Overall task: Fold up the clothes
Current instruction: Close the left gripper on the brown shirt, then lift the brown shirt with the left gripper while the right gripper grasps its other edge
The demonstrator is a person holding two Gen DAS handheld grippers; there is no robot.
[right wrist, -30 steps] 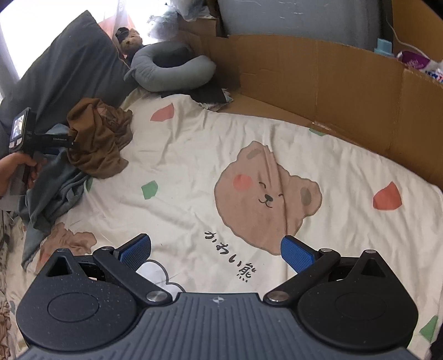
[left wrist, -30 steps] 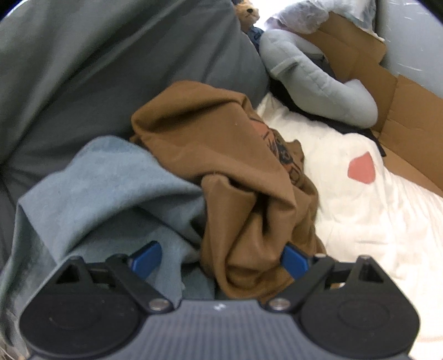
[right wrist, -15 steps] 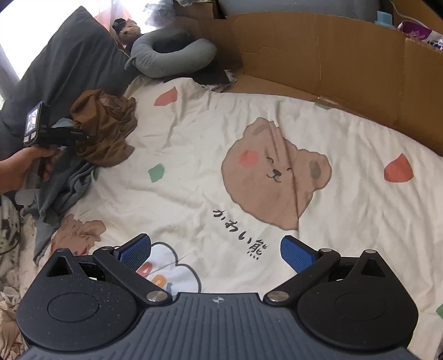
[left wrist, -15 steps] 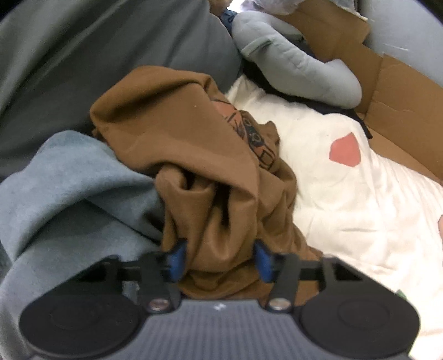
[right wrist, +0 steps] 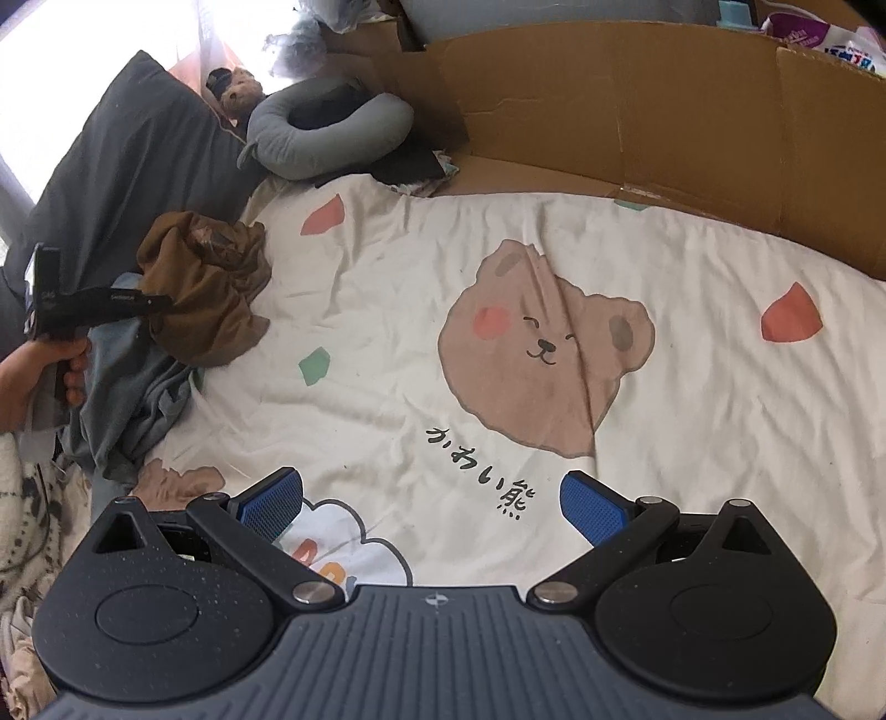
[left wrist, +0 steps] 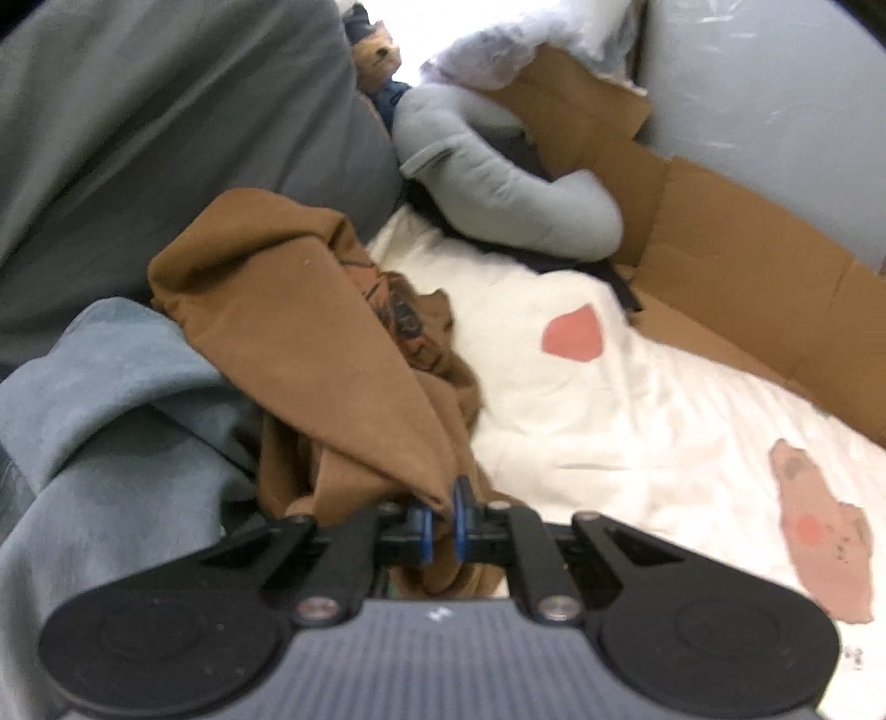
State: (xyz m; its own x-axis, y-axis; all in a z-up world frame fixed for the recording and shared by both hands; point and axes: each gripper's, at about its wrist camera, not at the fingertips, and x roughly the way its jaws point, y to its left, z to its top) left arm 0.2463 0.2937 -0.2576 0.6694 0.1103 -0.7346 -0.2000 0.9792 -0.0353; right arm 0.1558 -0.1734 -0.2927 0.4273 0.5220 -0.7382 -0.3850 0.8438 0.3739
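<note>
Left tool (left wrist: 441, 518) clenched on a fold of the brown garment (left wrist: 310, 332), jaws having just been closing, cloth pinched between the blue pads (left wrist: 423, 531). Pinched edge partly hidden behind the linkage; lower folds cut off by the tool body. Dark print on the brown garment crumpled and blurred, not readable. Heaped against a grey-blue garment (left wrist: 105, 421) on the left, extent cut off at the frame edge. Behind both, a dark grey pillow (left wrist: 138, 111); further back a grey neck pillow (left wrist: 498, 183), a small plush bear (left wrist: 379, 50) half washed out by window glare, and cardboard (left wrist: 736, 260) along the bed's far side.

Right tool (right wrist: 432, 501) released, jaws wide apart, nothing between them, hovering over the cream bear-print sheet (right wrist: 387, 310). Only from this side: left tool seen from outside at the far left, gripped by a hand (right wrist: 33, 376) cut off at the wrist, tip buried in the brown garment lying near the sheet's upper left corner. Whole bear face and printed characters visible here; left wrist view catches only a red patch and a scrap of brown print.
</note>
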